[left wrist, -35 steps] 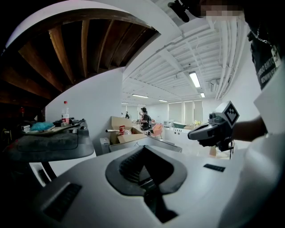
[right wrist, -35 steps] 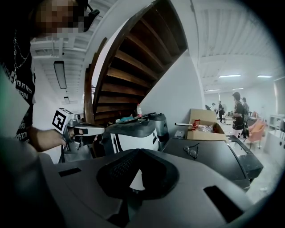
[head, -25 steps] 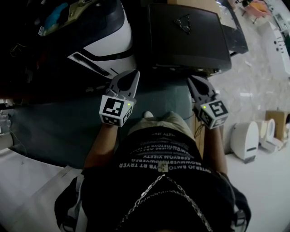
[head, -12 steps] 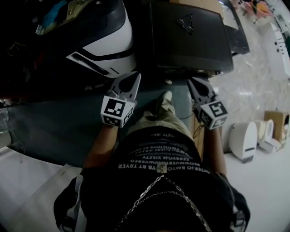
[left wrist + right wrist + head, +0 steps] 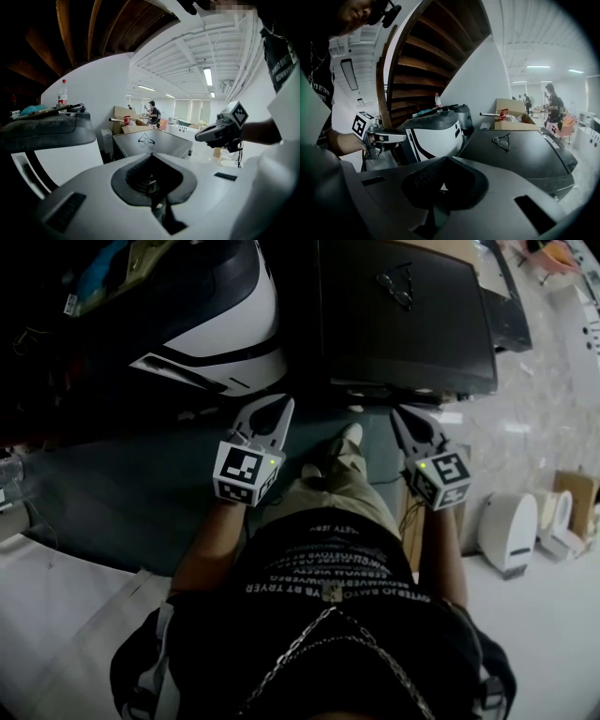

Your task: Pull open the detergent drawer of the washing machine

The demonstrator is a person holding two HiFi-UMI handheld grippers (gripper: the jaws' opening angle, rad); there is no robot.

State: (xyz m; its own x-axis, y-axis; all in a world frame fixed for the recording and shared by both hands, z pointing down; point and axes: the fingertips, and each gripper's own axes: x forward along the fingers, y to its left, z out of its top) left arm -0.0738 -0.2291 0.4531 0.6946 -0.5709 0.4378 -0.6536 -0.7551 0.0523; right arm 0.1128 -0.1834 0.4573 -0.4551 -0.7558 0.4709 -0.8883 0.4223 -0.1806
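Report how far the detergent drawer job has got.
Done: nothing; no pulled-out drawer shows. In hand: the left gripper and right gripper, both shut and empty, hover short of the white, dark-topped rounded machine. Left: reach, grip and pull the drawer.

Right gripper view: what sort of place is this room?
Probably an open workshop or lab floor, not a home: ceiling strip lights, cardboard boxes, and a white machine beside a wooden staircase.

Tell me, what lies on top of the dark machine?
A pair of glasses lies on the flat top of the dark machine. The rest of the top looks bare. In the right gripper view the right tool covers its near left corner.
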